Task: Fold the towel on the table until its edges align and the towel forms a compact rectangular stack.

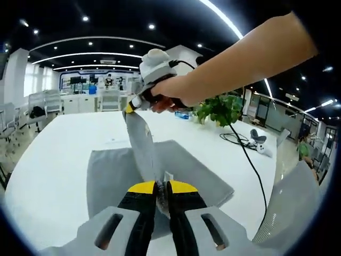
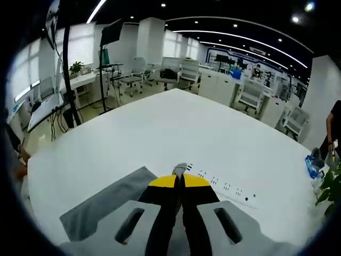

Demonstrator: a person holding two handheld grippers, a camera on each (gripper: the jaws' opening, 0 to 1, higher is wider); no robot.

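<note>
The grey towel (image 1: 176,176) lies partly spread on the white surface (image 1: 58,160). One edge is lifted off it, stretched taut between the two tools. The left tool (image 1: 161,186) is clamped narrow on the near end. The right tool (image 2: 179,180), held by a hand (image 1: 176,93), pinches the far end.

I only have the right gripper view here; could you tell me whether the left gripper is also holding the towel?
Observer: Yes, the left gripper is shut on a towel edge.
Operator: Thank you. Is the cloth off the table?
Observer: Partly. A strip stretches up from the left gripper to the right gripper, held higher; the rest lies on the table.
Operator: Is anything else on the table on that side?
Observer: A potted plant and a black cable stand beyond the towel.
</note>
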